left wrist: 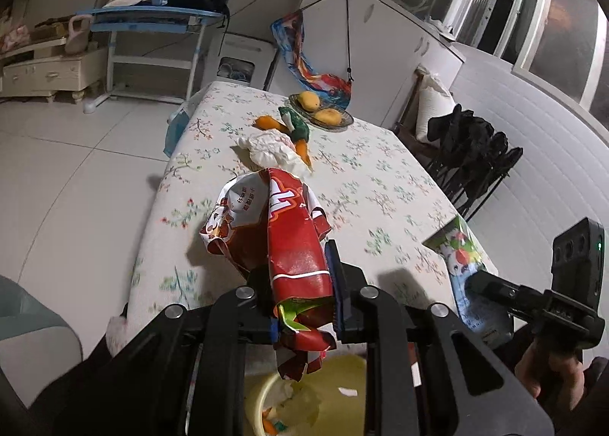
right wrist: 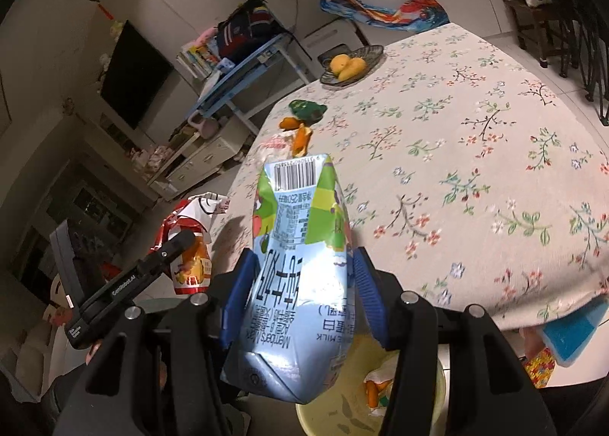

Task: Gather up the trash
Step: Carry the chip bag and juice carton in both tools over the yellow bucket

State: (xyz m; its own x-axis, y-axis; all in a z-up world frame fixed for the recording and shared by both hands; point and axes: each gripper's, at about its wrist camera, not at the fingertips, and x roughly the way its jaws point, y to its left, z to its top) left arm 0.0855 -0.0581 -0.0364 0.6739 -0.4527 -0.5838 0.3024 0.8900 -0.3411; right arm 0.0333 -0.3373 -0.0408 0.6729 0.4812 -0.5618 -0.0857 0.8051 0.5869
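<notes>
So both hands are loaded up at the near edge of the table [left wrist: 380, 154] right now. The left gripper [left wrist: 300, 306] has its jaws pinched nearly shut on a crumpled red snack bag [left wrist: 297, 245], which makes sense since it's just thin foil with nothing to it. The bag's torn bottom hangs down past the jaws, right above the yellow bin [left wrist: 342, 379] below the table edge. The right gripper [right wrist: 304, 291] has its jaws about halfway apart, clamped on the sides of a blue milk carton [right wrist: 300, 264], held lengthwise with the barcode end pointing away. That's a bulkier thing, so the wider grip fits. The same yellow bin sits under it too, and you can see some scraps already in there.

My guess is both pieces are lined up for a drop, since each one is hanging over the bin rather than over the table.

Still out on the table: a wad of white tissue [left wrist: 268, 148], some orange peel [left wrist: 266, 123] and a green wrapper [left wrist: 297, 127], all bunched together near the plate [left wrist: 342, 118] holding 2 mangoes. The fruit plate looks like a keeper, the rest reads as trash for the next trip
</notes>
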